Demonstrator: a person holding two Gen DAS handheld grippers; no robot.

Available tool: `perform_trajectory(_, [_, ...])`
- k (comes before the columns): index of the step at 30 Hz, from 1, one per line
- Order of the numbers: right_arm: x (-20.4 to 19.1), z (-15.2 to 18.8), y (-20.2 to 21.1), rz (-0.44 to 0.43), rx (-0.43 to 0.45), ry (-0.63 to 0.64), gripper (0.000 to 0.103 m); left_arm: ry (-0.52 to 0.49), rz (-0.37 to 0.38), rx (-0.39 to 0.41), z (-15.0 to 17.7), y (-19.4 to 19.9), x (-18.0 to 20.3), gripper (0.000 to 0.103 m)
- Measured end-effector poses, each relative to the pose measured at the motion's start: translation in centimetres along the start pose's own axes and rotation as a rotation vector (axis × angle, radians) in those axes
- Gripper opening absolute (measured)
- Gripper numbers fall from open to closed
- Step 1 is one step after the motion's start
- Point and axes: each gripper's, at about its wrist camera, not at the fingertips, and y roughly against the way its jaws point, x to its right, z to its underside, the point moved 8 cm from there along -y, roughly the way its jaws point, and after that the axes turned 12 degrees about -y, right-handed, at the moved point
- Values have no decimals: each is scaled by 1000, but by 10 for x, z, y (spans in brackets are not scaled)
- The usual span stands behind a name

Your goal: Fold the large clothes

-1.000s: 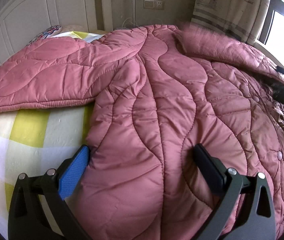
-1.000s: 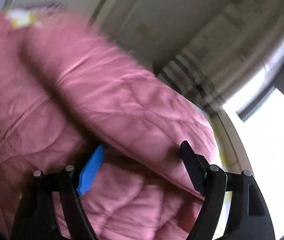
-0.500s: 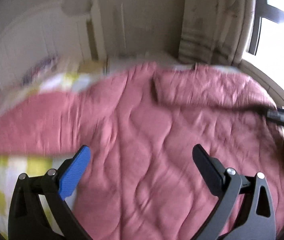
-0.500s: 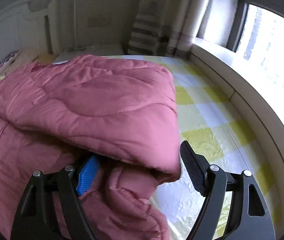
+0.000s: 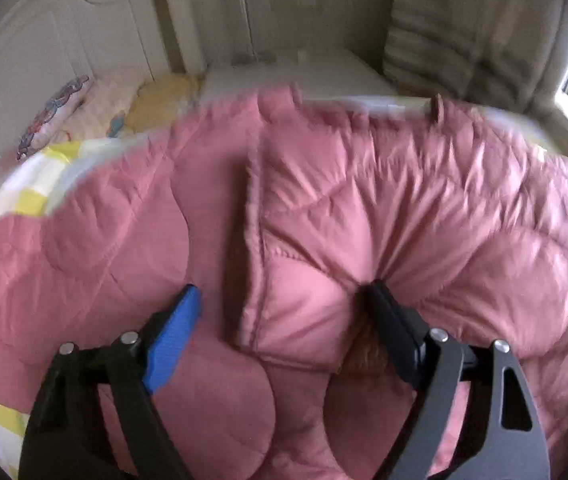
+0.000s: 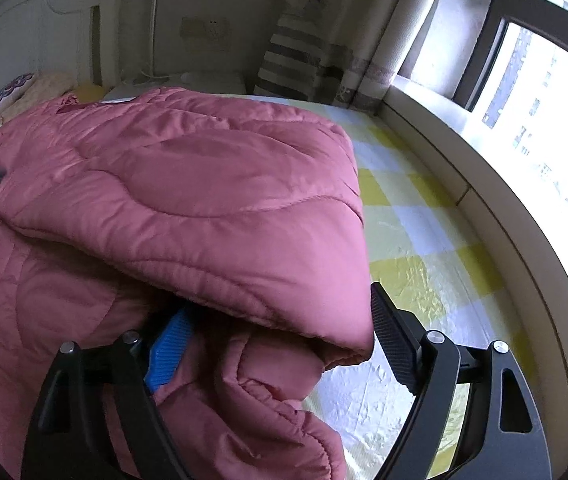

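A large pink quilted coat (image 5: 364,208) lies spread on a bed with a yellow-and-white checked sheet (image 6: 424,248). In the left wrist view my left gripper (image 5: 284,312) is open, its jaws straddling the edge of a folded-over flap of the coat; the black finger (image 5: 396,332) presses into the fabric. In the right wrist view the coat (image 6: 204,200) has a thick flap folded over its body. My right gripper (image 6: 276,340) is open, with the flap's lower edge between the jaws; the blue finger (image 6: 168,352) is partly hidden under the flap.
A white headboard (image 5: 44,52) and pillows (image 5: 84,112) stand at the bed's head. A striped curtain (image 6: 304,52) hangs at the far corner. A window sill (image 6: 484,200) and bright window run along the bed's right side.
The left gripper has moved right across the coat onto the folded flap's edge. The right gripper has laid the flap over the coat and holds almost still now.
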Motion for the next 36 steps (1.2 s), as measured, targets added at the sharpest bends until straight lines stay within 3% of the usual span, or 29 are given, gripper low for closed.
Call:
perform_trajectory(5, [4,2,1,-5,-16,-31,86,-29,9,-29,21,18,3,77])
perform_trajectory(9, [2,3,3,-3,-17,-23,86,-79,17,27,29,28,7,77])
perform_trajectory(13, [5,9,25,10,-16,40,86,-38,35,90,42,32,7,81])
perform_trajectory(20, [1,-37,76,-81,192,-65,86,34,80,70,44,23,-2,101])
perform_trajectory(23, [-26,-45,51,-122,137,-31,86,38,83,68,45,23,-3,101])
perform_trajectory(26, [-50,-18,-10,-44,-74,96,87,39,84,68,46,22,-4,101])
perform_trajectory(29, [-47,-22,-10,-61,-70,69,88,38,82,68,46,22,-3,101])
perform_trajectory(33, [-42,-64,14,-90,41,1,88,34,72,66,45,22,-3,101])
perform_trajectory(36, [-55,-91,5,-125,76,3,88,37,75,67,46,22,-3,101])
